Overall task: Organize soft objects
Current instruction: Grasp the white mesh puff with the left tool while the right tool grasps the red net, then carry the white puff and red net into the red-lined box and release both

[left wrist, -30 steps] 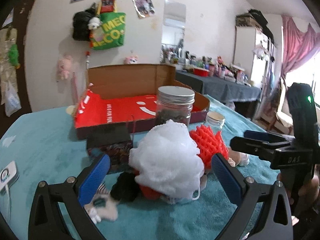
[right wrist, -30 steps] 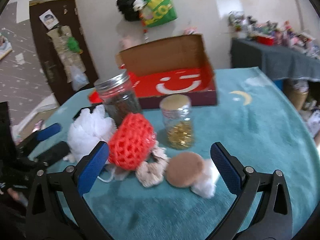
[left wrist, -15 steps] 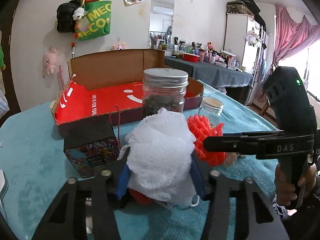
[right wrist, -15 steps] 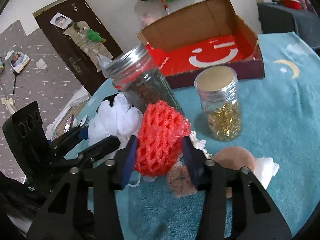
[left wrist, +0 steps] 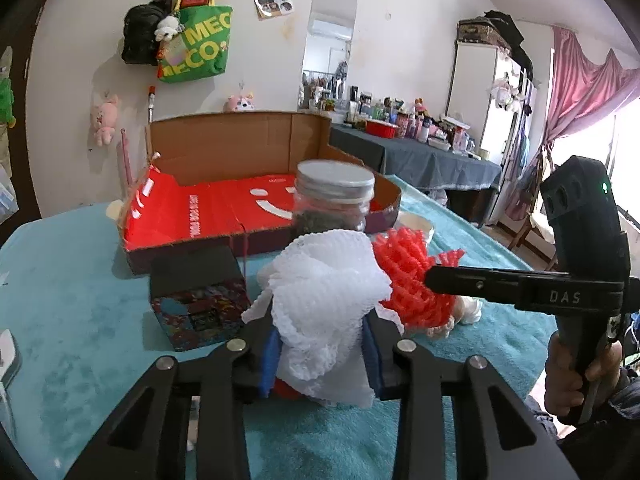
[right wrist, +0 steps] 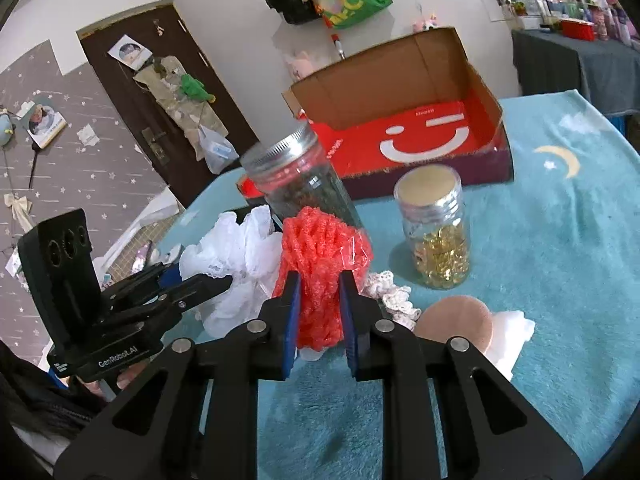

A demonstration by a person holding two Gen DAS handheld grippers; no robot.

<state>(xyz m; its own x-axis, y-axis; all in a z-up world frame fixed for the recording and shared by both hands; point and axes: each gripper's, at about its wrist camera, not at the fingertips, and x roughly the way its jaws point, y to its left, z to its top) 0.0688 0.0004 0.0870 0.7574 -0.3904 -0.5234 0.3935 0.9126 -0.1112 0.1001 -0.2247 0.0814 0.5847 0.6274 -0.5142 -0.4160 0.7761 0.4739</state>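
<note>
Tools closing on white foam net [left wrist: 328,300], red net [right wrist: 320,276] (jars [right wrist: 436,232] behind).

White mesh [left wrist: 328,280], red mesh [right wrist: 320,276] — both between blue claw pads [right wrist: 290,320]. Teal worktop [right wrist: 560,272] with a yellow moon; box [right wrist: 420,136] red inside, white smile — brown flaps.

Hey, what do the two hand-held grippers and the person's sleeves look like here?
Both are black frames with silver bolts and blue pads. The left hand-held gripper carries "GenRobot.AI" in white on its body. The right hand-held gripper has "DAS" on its bar and a green light on its handle. The sleeve looks dark.
</note>
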